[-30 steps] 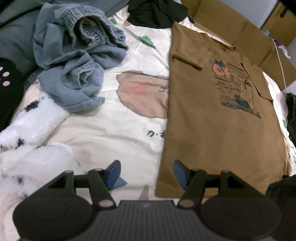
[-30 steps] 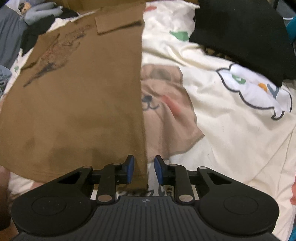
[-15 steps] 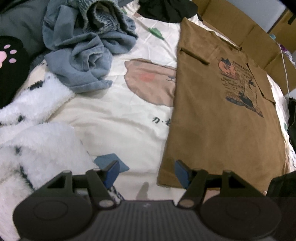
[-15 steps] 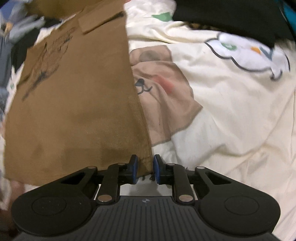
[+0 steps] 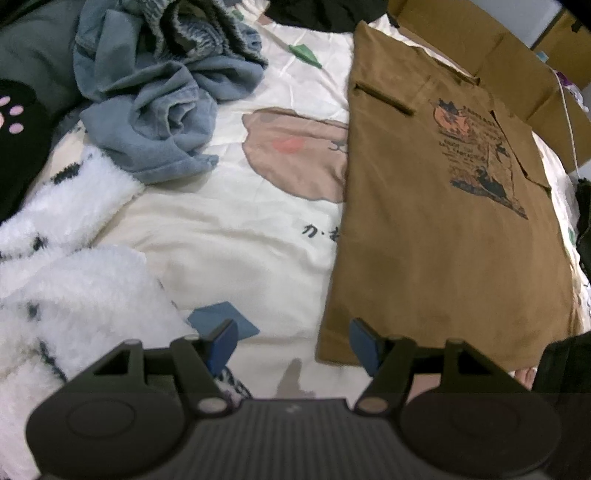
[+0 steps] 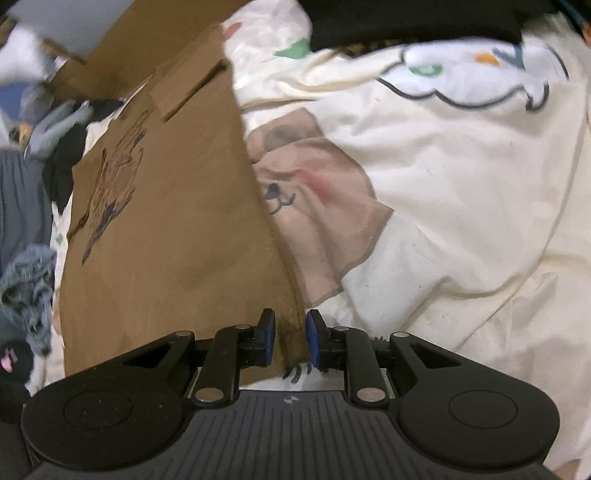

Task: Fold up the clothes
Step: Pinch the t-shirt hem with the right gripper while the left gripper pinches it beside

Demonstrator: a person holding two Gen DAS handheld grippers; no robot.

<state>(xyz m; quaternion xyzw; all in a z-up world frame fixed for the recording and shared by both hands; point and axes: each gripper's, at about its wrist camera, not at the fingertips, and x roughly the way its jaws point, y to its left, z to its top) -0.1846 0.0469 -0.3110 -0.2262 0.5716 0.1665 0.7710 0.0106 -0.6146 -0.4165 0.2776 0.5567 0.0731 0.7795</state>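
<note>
A brown T-shirt (image 5: 436, 206) with a dark print lies flat on the cream bedsheet (image 5: 236, 240), its sleeves folded in. My left gripper (image 5: 291, 341) is open and empty, just short of the shirt's near left hem corner. In the right wrist view the shirt (image 6: 166, 221) fills the left half. My right gripper (image 6: 290, 339) is nearly closed around the shirt's near right hem corner, with brown cloth between its blue pads (image 6: 266, 339).
A heap of blue-grey clothes (image 5: 166, 96) lies at the back left, white fluffy fabric (image 5: 74, 266) at the near left. Black garments lie at the far end (image 5: 325, 14) and in the right wrist view (image 6: 406, 18). Cardboard (image 5: 498, 55) stands behind the bed.
My right gripper has narrowed onto the shirt's hem corner and the view has tilted. My left gripper has drawn back a little and stayed open.
</note>
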